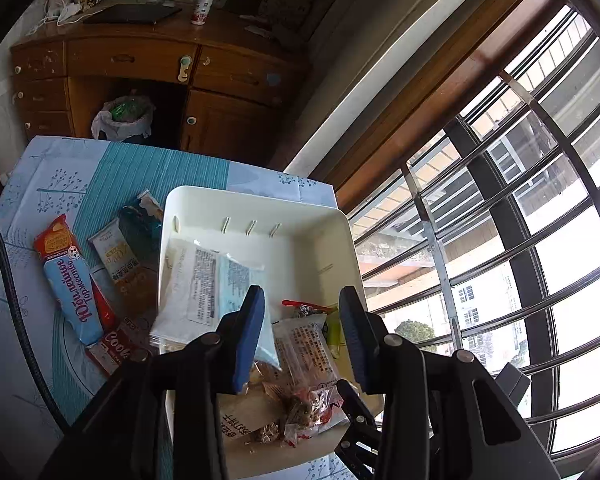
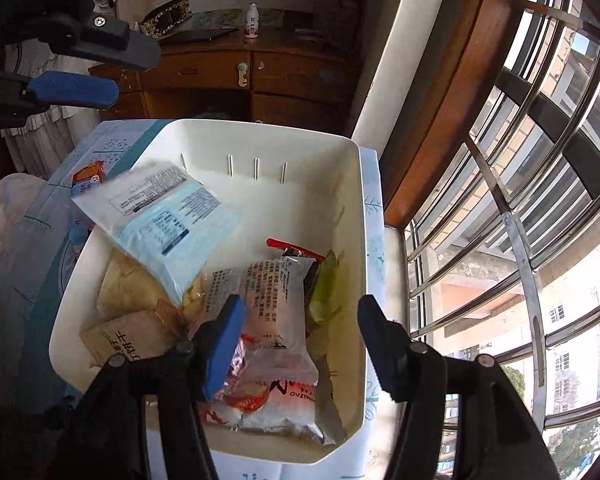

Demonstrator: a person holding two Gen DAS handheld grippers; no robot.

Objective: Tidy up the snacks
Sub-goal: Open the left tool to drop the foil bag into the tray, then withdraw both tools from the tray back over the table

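A white plastic bin (image 1: pixel 260 204) (image 2: pixel 260 132) stands on a blue patterned tablecloth (image 1: pixel 100 176) and holds several snack packets. A pale blue and white packet (image 1: pixel 204 280) (image 2: pixel 160 216) lies tilted and blurred over the bin's left rim. My left gripper (image 1: pixel 302 296) is open above the bin, the packet beside its left pad, not pinched. My right gripper (image 2: pixel 302 308) is open over a clear packet with red print (image 2: pixel 276 312) (image 1: pixel 308 344), with no pad pressing on it. Left of the bin lie a blue and orange wafer pack (image 1: pixel 70 276), a white and gold packet (image 1: pixel 116 256) and a red cookie pack (image 1: pixel 116 344).
A barred window (image 1: pixel 520 220) and its wooden sill (image 1: pixel 420 120) run along the right of the table. Behind stands a wooden desk (image 1: pixel 140 60) with a small bottle (image 1: pixel 202 6), and a lined waste bin (image 1: pixel 124 116) sits under it. The left gripper's fingers (image 2: pixel 72 88) show at the right wrist view's upper left.
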